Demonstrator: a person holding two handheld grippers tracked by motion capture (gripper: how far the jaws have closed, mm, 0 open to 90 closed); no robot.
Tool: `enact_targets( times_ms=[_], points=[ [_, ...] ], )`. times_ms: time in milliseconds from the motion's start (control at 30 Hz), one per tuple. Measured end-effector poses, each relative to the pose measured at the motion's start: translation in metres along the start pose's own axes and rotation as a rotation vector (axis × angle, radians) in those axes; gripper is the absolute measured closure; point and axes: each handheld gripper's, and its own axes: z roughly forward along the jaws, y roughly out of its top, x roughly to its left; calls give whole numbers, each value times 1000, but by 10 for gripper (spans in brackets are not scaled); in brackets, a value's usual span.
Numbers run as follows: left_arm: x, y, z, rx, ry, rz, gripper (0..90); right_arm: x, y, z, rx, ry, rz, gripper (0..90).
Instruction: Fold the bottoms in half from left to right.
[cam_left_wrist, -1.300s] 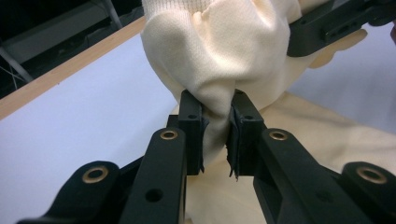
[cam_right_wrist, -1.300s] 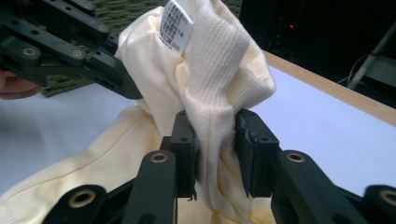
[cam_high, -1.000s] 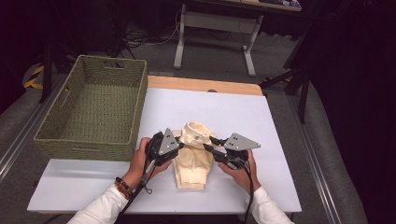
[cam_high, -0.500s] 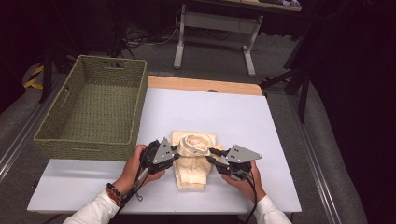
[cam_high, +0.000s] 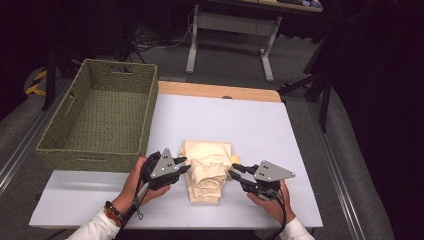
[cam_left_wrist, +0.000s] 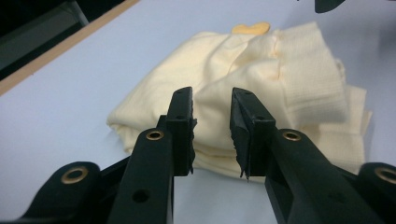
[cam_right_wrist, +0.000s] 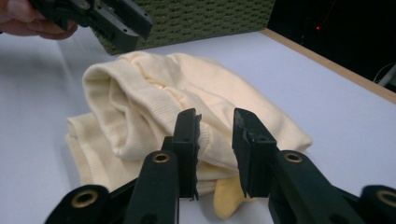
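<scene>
A folded cream sweater (cam_high: 207, 170) lies on the white counter (cam_high: 260, 125), a green basket (cam_high: 100, 117) beside it, dark room behind. The left gripper (cam_high: 181, 166) has been opening and the right gripper (cam_high: 234, 172) closing; both jaws are a little open, holding nothing.

Cream knit garment (cam_high: 207, 167), loosely folded, bunched, on white table (cam_high: 235, 122)

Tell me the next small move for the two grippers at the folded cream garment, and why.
Probably ease both inward to grip the folded cream garment at its sides. The left gripper and right gripper flank it with jaws parted, holding nothing, and the green woven basket stands open to the left.
</scene>
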Motion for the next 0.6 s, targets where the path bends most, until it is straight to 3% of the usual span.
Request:
enact_targets(
  times_ms=[200,300,400,500,533,600],
  points=[
    [-5,8,6,-14,26,-20,684,1,5,7,-2,-36,8,820],
    [-4,13,12,-19,15,-41,670,1,10,15,11,-48,6,895],
    [-3,15,20,4,16,-51,660,-1,13,25,36,-48,15,900],
    [-1,13,29,39,-21,-64,652,-4,10,40,91,-58,16,900],
    [-2,11,31,49,-51,-76,653,-5,9,43,100,-62,15,900],
    [-4,8,34,86,-85,-71,657,-5,5,49,131,-15,21,900]
  ],
)
